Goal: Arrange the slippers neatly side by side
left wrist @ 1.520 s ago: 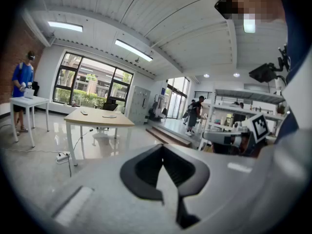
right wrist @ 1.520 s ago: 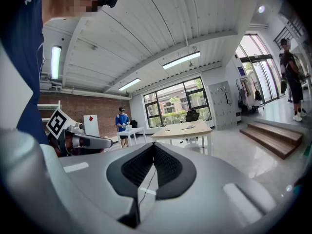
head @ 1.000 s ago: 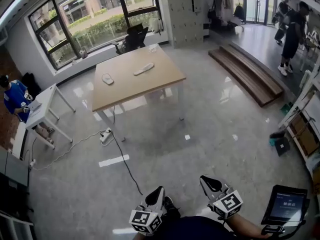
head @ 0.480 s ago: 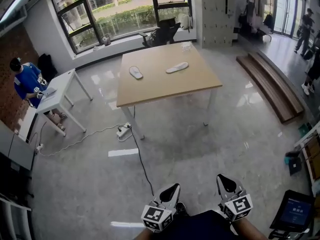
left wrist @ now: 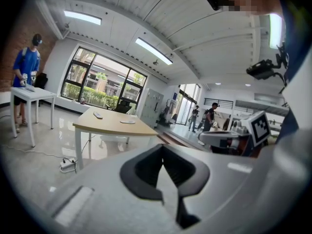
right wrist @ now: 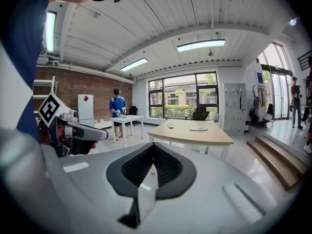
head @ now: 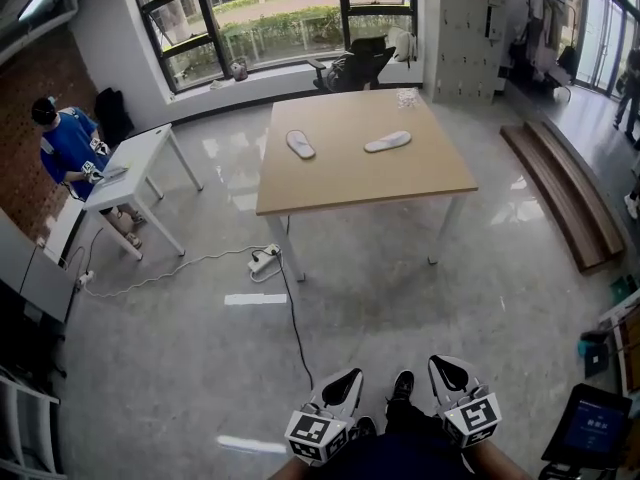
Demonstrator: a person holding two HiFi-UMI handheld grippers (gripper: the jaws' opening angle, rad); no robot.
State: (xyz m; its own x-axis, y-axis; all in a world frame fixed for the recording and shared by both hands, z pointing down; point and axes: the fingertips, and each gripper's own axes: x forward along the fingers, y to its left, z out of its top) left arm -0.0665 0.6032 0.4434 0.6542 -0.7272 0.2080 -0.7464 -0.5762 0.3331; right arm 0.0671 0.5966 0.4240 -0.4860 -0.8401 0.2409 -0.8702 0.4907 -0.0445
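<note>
Two pale slippers lie apart on a wooden table far ahead. The left slipper points toward me; the right slipper lies slanted across the tabletop. Both show small in the left gripper view, one slipper and the other slipper, and in the right gripper view as slipper and slipper. My left gripper and right gripper are held low by my body, several steps short of the table. Both are shut and hold nothing.
A power strip and black cable lie on the floor before the table. A white desk with a person in blue stands left. An office chair is behind the table, a wooden platform right, a tablet lower right.
The view has swung right and moved forward, so the table now sits nearer the middle of the head view. Both grippers stay shut and low.
</note>
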